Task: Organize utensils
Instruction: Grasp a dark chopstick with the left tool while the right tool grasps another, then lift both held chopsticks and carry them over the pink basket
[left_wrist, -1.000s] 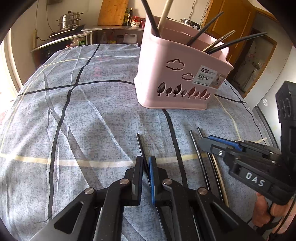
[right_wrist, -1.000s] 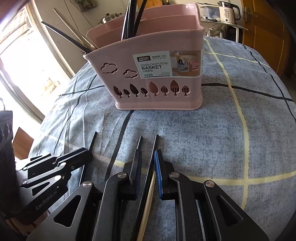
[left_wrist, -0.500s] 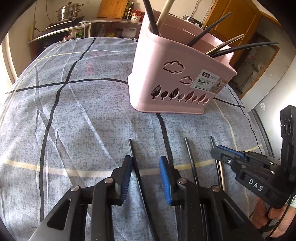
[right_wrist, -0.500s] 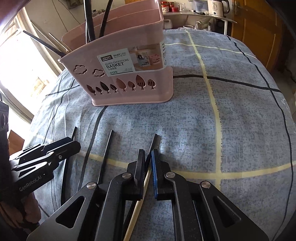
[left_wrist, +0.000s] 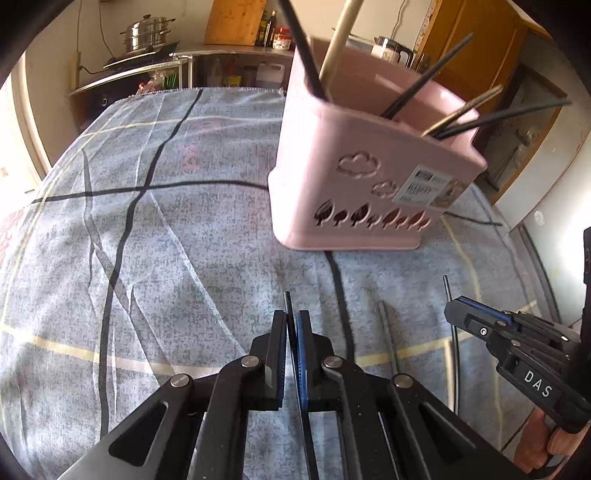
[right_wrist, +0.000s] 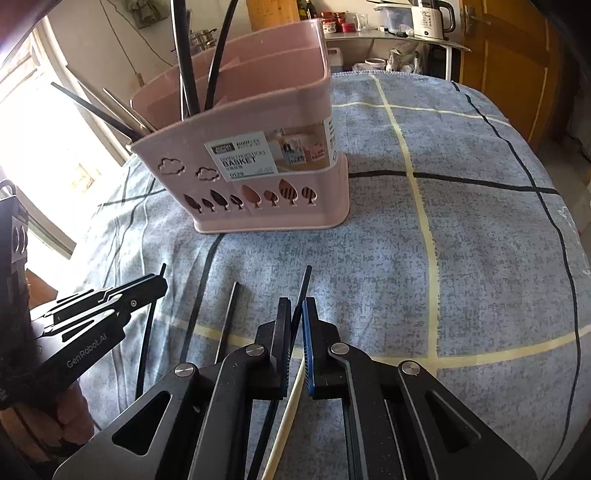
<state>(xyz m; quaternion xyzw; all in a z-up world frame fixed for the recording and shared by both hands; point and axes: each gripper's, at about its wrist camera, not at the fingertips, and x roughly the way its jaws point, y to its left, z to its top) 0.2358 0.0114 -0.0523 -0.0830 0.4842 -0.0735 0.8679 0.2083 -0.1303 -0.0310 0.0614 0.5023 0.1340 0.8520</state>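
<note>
**Both grippers clamped on chopsticks, lift toward the basket not yet made**

Since the earlier frames the left gripper (left_wrist: 291, 325) has opened around a black chopstick and closed again; its jaws have just been closing, with that stick between them. The right gripper's (right_wrist: 295, 314) jaws have closed the rest of the way on their stick. In both views the pink basket (left_wrist: 369, 192) now sits differently in frame than before, so the hands have shifted.

Findings at this moment:

- Left gripper: clenched on the black chopstick (left_wrist: 287, 299), whose tip pokes out just past the pads. The grip is close to that far end, so most of the stick hangs behind the jaws.
- Right gripper: clenched on a dark chopstick (right_wrist: 306, 280) whose tip reaches forward over the cloth. A pale wooden chopstick (right_wrist: 288, 413) runs beneath the jaws; whether it is pinched too cannot be told.
- Loose stock: one more dark chopstick (right_wrist: 227, 317) lies on the blue checked tablecloth (right_wrist: 461, 258) between the two grippers.
- Basket: upright on the cloth, well ahead of both grippers, already holding several sticks leaning in its divided compartments.

Assessment: both grips look taken near the ends so each stick can swing upright and drop tip-down into a compartment. Such a thin, end-held stick may pivot in the pads. The task is judged partly done.
</note>
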